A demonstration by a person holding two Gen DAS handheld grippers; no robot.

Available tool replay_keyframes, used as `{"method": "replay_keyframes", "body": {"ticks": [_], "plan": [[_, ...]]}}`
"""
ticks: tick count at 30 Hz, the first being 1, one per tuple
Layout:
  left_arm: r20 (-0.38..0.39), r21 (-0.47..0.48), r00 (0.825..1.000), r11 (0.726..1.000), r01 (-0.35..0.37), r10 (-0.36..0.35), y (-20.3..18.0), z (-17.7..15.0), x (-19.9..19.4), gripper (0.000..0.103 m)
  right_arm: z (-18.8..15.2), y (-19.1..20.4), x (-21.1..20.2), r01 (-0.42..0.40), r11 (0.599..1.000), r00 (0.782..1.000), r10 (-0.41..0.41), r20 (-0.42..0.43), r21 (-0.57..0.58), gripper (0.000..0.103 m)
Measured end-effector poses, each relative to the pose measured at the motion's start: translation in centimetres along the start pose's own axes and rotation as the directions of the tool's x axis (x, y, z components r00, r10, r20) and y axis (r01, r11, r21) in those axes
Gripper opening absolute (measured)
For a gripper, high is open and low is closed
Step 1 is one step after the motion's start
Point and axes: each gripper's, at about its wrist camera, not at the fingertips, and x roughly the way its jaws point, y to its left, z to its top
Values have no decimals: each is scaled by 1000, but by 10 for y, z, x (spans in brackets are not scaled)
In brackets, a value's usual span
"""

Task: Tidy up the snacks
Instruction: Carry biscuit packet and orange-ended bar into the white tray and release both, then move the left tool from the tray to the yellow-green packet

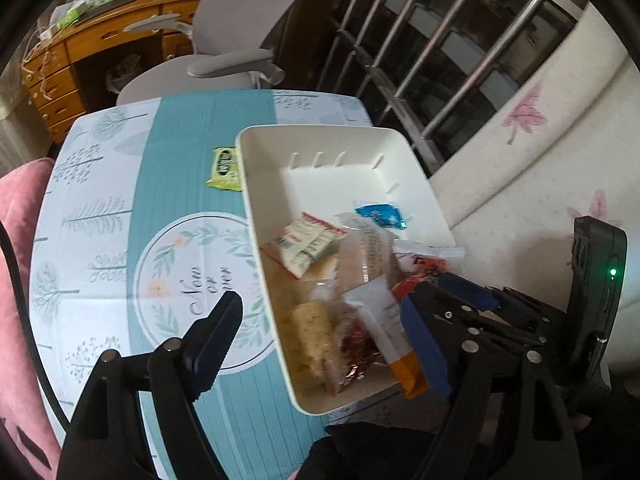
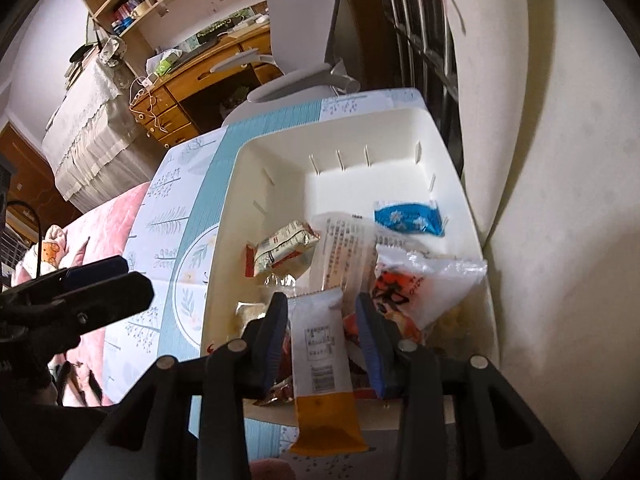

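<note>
- Judging from how things lie, most of the sorting looks done: the white bin [image 2: 472, 216] on the table [image 1: 100, 216] already holds a heap of packets at its near end, among them a blue sachet [image 2: 408, 218] lying apart toward the far wall.
- One green packet [image 1: 226, 168] sits on the cloth just beside the bin's left wall, outside it; it appears to be the only snack left out in these views.
- The right gripper [image 2: 322, 344] has a white-and-orange bar [image 2: 322, 364] between its blue pads over the bin's near rim; the pads stand slightly off the wrapper's sides, so whether it is pinched or just released cannot be told.
- The left gripper [image 1: 320, 332] is spread wide and carries nothing, hanging above the cloth at the bin's near-left corner.
- Room: the bin's far half is bare, and the cloth to its left is open; its right wall lies near a curtain [image 2: 560, 200], leaving little space there.
</note>
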Motion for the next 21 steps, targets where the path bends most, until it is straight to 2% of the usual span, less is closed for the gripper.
{"method": "replay_keyframes", "body": {"ticks": [5,10,14,21], "plan": [[-3,-15,999,999,-38,38,21,3,-1,80,-2,1,12,-32,998,999,34,-38,46,39],[-54,-3,998,1000,-13,12,45,17,7,84,-6,6,23,-21,998,997,26,-78,67,39],[-96,74,995,997,-31,38,61,35,18,85,-5,9,26,5,996,997,3,-83,94,39],[-127,219,989,974,-49,78,89,71,44,85,-1,13,34,59,980,997,-48,-58,189,40]]}}
